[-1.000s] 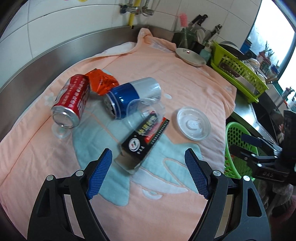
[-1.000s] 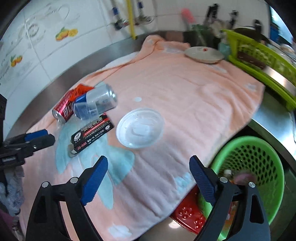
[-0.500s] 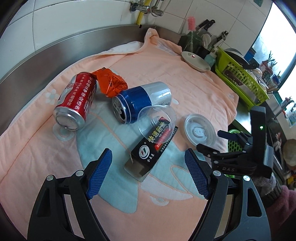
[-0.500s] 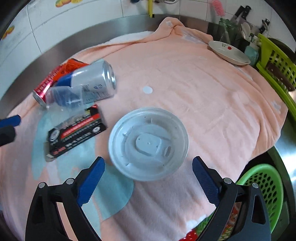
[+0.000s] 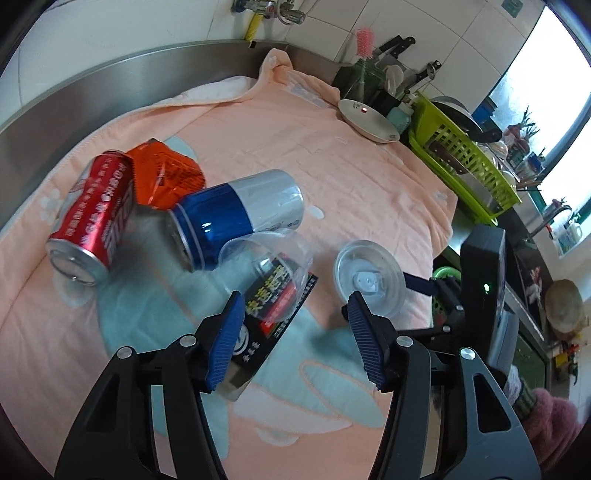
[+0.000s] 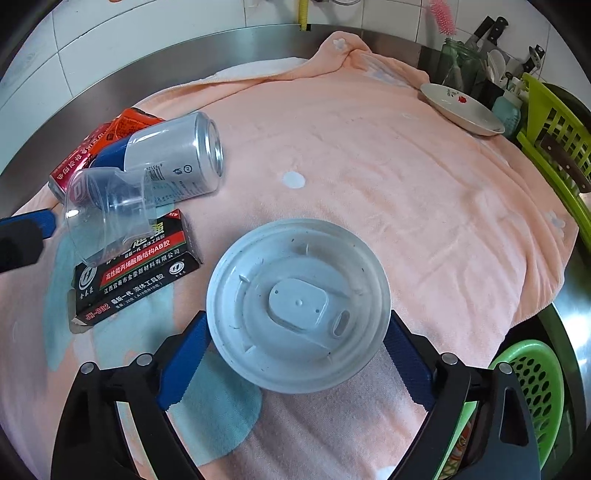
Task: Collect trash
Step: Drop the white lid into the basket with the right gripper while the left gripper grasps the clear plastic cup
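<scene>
The right gripper [image 6: 295,363] stood spread wide with the plastic lid [image 6: 298,304] lying flat on the towel [image 6: 388,192] between its fingertips, while the left gripper [image 5: 297,339], also spread, hovered beside the black box [image 5: 275,317].

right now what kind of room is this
Most likely a home kitchen counter. A green dish rack stands by the window, knives stick up against the tiled wall, and a plate sits at the edge of the towel where the trash lies.
</scene>
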`<state>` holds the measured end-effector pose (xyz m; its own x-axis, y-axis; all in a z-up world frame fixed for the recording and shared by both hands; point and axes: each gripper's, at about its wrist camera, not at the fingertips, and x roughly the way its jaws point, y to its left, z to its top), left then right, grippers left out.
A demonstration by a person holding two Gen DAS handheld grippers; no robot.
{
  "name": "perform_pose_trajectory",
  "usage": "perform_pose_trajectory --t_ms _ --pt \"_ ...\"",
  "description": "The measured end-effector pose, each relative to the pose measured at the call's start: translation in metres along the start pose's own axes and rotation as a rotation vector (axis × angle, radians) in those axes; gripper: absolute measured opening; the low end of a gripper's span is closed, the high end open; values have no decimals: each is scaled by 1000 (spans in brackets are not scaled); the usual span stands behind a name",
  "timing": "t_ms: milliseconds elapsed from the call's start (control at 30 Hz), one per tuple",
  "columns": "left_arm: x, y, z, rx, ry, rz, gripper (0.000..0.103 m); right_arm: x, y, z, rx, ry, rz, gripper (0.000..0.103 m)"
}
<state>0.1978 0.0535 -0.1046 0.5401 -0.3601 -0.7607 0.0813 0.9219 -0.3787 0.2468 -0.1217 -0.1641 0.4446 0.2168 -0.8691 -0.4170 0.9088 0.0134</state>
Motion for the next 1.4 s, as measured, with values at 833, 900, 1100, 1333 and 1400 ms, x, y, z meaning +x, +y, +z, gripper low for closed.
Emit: perform_pose_trajectory --t_ms 833,900,1100,1333,1400 --pt "1 -27 7 52 -53 -61 1 -106 -52 -62 222 -149 -16 88" --pt "-7 -36 5 68 -61 -82 1 -116 -68 -77 262 -143 -50 88" --pt "-20 -75 -1 137 -71 -149 1 -127 -124 -132 390 -76 -176 88" --pt "-3 -136 -13 228 -25 -215 1 -121 -182 -186 505 14 -250 88" --pt "7 -153 -17 249 -5 -226 1 -117 -194 -198 527 33 -251 89"
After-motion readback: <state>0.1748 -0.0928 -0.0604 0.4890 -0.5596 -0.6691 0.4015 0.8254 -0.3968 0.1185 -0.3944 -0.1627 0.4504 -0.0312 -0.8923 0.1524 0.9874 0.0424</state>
